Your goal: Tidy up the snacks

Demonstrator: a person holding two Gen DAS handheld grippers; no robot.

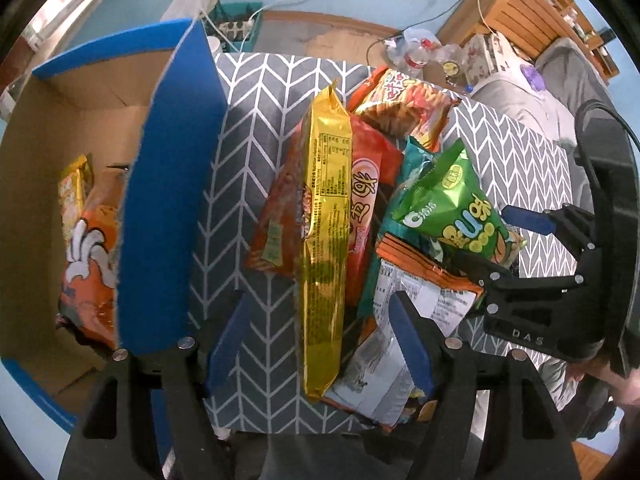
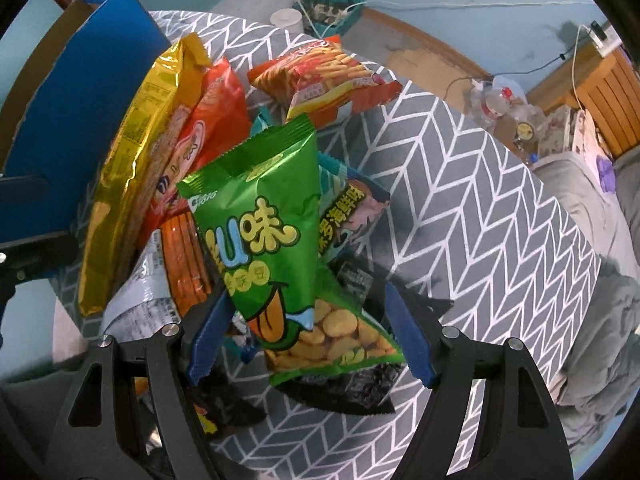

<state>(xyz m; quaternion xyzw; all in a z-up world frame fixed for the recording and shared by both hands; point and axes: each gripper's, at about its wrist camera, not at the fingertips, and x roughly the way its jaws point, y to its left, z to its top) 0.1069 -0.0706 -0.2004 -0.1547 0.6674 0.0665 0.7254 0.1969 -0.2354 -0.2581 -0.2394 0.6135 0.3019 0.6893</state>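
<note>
Grey chevron cloth (image 2: 460,208) covers the table. At 1 o'clock, plastic bottles (image 2: 496,104) lie beside a wooden headboard (image 2: 604,96); at 12 o'clock, a teal basket (image 2: 332,8) and white cables (image 2: 460,4).

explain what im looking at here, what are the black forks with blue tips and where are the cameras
Those are two hand-held grippers, one in each of a person's hands, not a robot arm. Each carries a wide-angle camera looking along its blue-padded jaws, so each picture comes from one gripper. The left gripper straddles a long gold packet; the right gripper straddles a green bean snack bag. Both stand open, with nothing held yet. The snacks lie piled on a grey cloth with a white zigzag pattern. To the left is a blue-edged cardboard box already holding a couple of packets.
</note>
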